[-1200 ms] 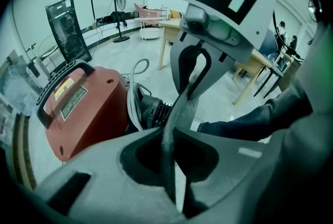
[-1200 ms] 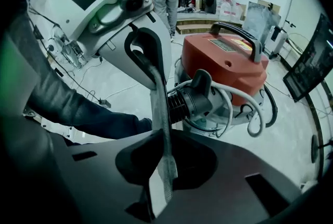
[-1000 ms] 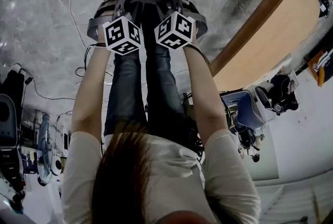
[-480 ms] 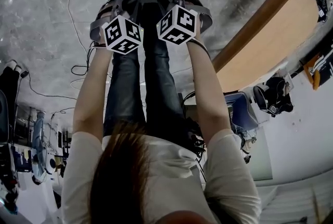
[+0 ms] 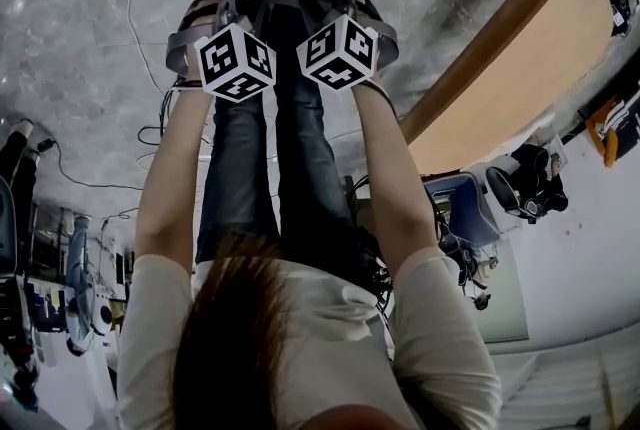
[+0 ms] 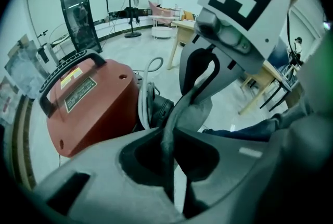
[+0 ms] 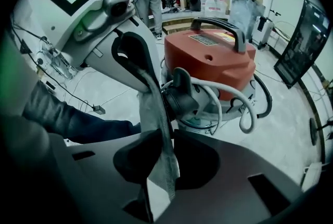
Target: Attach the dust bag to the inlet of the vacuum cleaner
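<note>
Pinches grey dust bag (image 7: 150, 103) between jaws of right gripper (image 7: 165, 152); eases open jaws of left gripper (image 6: 169, 150) around same fabric, near red vacuum cleaner (image 7: 213, 56).

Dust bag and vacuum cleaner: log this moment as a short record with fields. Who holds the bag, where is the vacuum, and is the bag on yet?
dust bag: grey fabric, stretched between the two grippers
left gripper: jaws on the bag's fabric, opening
right gripper: jaws pinching the bag's fabric
vacuum cleaner: red, standing on the floor just beyond both grippers
hose: pale, looped at the vacuum's base
bag on inlet: cannot tell
</note>
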`<state>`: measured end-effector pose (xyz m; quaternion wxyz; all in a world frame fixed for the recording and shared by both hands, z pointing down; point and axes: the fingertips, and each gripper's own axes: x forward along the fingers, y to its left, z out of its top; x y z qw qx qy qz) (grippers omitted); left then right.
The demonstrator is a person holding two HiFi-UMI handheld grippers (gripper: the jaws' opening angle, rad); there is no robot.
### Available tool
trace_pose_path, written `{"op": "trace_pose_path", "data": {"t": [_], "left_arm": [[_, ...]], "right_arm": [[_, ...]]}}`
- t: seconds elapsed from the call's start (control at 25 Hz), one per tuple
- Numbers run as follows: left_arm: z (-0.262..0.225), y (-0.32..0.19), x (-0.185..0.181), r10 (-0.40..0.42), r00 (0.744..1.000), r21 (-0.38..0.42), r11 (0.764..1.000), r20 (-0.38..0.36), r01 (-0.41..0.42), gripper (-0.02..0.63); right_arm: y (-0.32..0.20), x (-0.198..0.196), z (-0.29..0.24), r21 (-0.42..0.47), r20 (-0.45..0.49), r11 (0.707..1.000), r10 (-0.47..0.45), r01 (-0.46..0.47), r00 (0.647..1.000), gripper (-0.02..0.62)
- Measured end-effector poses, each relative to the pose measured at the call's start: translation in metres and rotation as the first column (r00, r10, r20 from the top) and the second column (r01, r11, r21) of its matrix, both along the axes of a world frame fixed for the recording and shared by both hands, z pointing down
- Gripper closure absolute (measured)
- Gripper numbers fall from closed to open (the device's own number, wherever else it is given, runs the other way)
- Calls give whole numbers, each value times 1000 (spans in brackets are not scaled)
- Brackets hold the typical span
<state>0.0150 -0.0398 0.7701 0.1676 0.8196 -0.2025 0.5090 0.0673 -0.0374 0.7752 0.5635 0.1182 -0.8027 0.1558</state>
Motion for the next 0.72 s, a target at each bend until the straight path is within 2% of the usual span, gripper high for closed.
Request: {"op": "trace_pose_path", "data": {"t": [0.2, 0.36, 0.48, 0.72], "left_arm": [[-2, 6, -3, -157, 987, -21, 987, -31, 156, 560], [0, 7, -2, -195, 980, -28, 981, -38, 194, 558], [2, 3, -5, -153, 988, -25, 988, -28, 152, 558], [3, -6, -3, 5, 1000, -10, 1000, -7, -5, 545]], "right_arm": [[-12, -2, -7, 54, -32, 993, -107, 108, 994, 530], [-12, -1, -6, 26, -28, 987, -155, 156, 988, 529], [-8, -6, -5, 13, -14, 994, -109, 109, 994, 545], [-8, -5, -3, 26, 33, 1000, 3, -4, 999, 540]]}}
